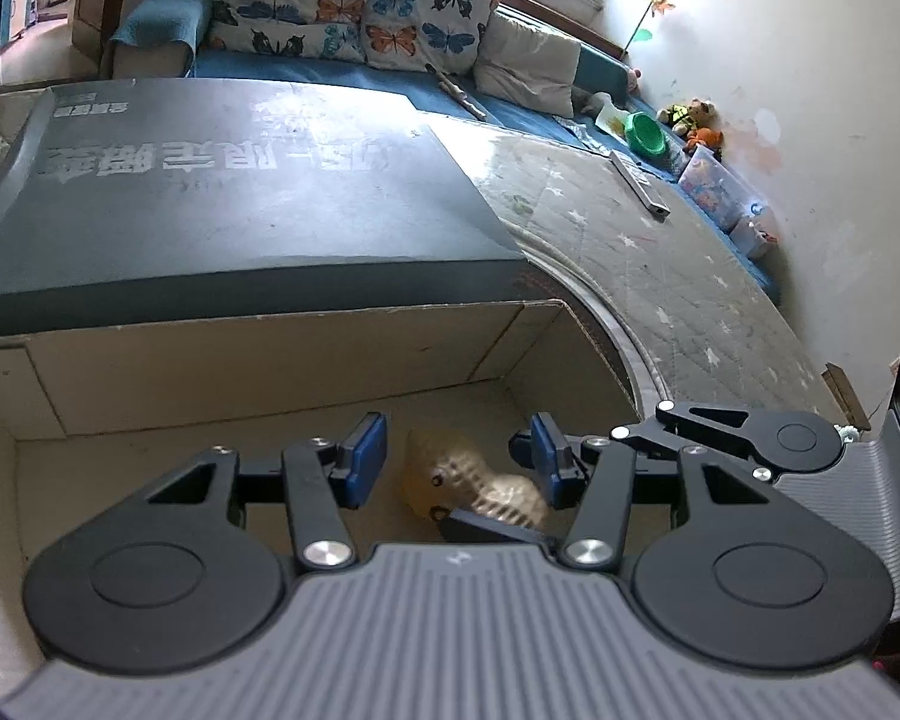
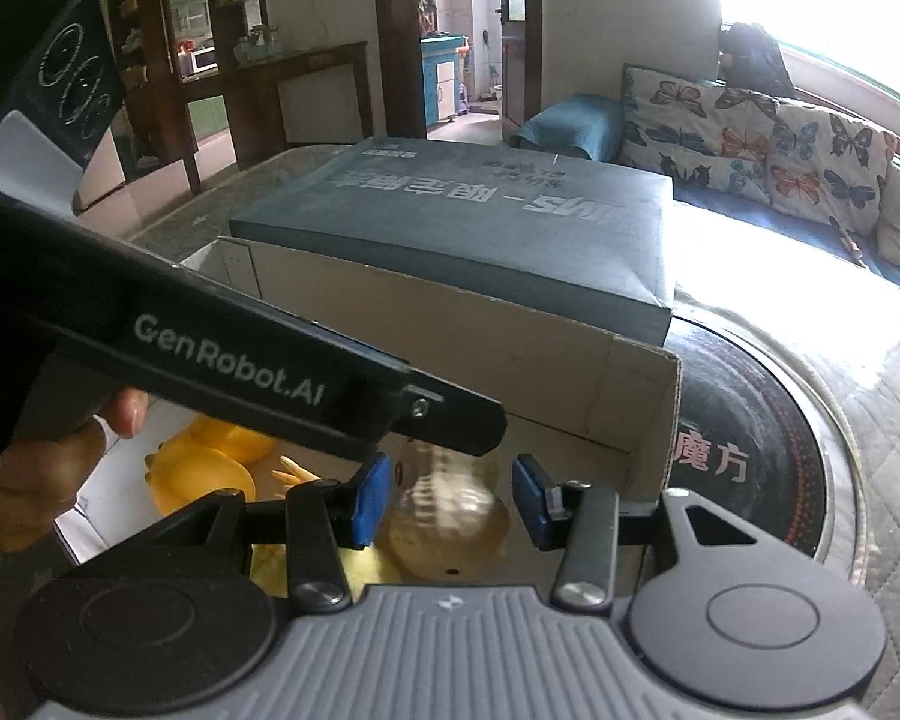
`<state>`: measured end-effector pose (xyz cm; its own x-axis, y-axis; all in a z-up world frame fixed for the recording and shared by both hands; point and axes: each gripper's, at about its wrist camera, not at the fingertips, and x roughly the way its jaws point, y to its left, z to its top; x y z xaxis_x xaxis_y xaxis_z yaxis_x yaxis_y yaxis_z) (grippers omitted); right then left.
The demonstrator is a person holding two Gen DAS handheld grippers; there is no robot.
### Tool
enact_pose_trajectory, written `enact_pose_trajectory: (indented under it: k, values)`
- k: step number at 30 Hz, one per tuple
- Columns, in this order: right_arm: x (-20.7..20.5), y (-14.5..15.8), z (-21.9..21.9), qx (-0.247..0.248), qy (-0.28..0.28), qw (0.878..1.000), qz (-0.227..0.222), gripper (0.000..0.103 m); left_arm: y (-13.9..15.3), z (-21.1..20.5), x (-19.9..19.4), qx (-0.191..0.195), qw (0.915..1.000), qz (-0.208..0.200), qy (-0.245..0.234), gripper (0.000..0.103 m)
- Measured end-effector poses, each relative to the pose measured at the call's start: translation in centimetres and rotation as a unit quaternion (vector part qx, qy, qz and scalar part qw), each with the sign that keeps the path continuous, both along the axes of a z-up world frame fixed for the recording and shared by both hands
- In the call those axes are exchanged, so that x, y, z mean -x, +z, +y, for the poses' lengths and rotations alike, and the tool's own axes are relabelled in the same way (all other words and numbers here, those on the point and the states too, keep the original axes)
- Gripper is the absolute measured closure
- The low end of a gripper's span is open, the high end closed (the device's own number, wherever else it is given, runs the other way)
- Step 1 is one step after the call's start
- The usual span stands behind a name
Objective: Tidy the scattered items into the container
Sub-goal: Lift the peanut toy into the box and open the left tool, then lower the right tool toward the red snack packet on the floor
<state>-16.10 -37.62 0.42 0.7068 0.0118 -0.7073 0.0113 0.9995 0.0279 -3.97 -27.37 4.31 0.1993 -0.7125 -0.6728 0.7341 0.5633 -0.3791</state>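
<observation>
A translucent tan peanut-shaped toy (image 2: 444,510) hangs inside an open cardboard box (image 2: 510,360), blurred in both views. My right gripper (image 2: 450,499) is shut on it, blue pads against its sides. In the left wrist view the same toy (image 1: 450,474) sits between the pads of my left gripper (image 1: 453,456), which stands open with a gap on each side. The right gripper's black linkage (image 1: 726,438) comes in from the right. Yellow duck toys (image 2: 210,468) lie in the box. A hand (image 2: 30,480) holds the left gripper's handle (image 2: 240,360).
A big dark grey flat carton (image 1: 240,180) lies just behind the cardboard box (image 1: 270,372). A round black hotplate (image 2: 750,450) is set in the quilted table to the right. A remote (image 1: 639,183) and a green bowl (image 1: 648,132) lie farther off, by the sofa.
</observation>
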Motion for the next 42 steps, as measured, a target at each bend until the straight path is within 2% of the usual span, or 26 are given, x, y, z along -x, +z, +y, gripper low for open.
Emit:
enact_pose_trajectory:
  k: [5,11,14,20,23,27,29,32,36,40,42]
  values:
    - [0.4,0.1,0.3,-0.002,-0.002,1.000,-0.005,0.057,0.4,1.0,0.4,-0.003,0.9998,-0.009,0.017,0.050]
    - [1.3,1.3,0.2,0.003,-0.002,1.000,-0.021,0.056,2.5,3.6,1.5,0.007,0.9983,-0.042,0.039,0.050]
    - [2.8,2.2,0.3,0.011,-0.006,0.999,-0.034,0.050,3.5,6.0,2.0,0.010,0.9963,-0.055,0.064,0.045]
    - [7.1,4.0,-0.5,0.026,-0.022,0.998,-0.059,0.048,4.9,12.2,2.9,-0.005,0.9877,-0.089,0.129,0.041]
    - [9.8,4.7,-1.2,0.033,-0.037,0.996,-0.069,0.045,5.1,14.8,4.0,-0.014,0.9836,-0.107,0.145,0.040]
    - [15.4,5.7,-3.0,0.041,-0.073,0.992,-0.093,0.042,5.6,17.4,6.4,-0.015,0.9794,-0.135,0.149,0.037]
    - [18.7,6.0,-3.7,0.049,-0.094,0.989,-0.102,0.040,5.6,18.2,7.7,-0.010,0.9801,-0.135,0.145,0.032]
    - [23.7,5.9,-4.2,0.068,-0.121,0.984,-0.111,0.033,5.7,18.6,9.3,-0.010,0.9818,-0.134,0.134,0.032]
    - [31.5,4.4,-5.1,0.083,-0.174,0.976,-0.105,0.031,6.5,17.3,10.9,-0.012,0.9837,-0.137,0.117,0.032]
    - [37.4,1.3,-6.5,0.056,-0.235,0.967,-0.085,0.031,8.6,15.8,12.2,-0.006,0.9841,-0.148,0.097,0.032]
    - [40.3,-1.4,-7.1,0.039,-0.261,0.962,-0.066,0.031,10.1,15.0,12.9,-0.005,0.9831,-0.160,0.089,0.031]
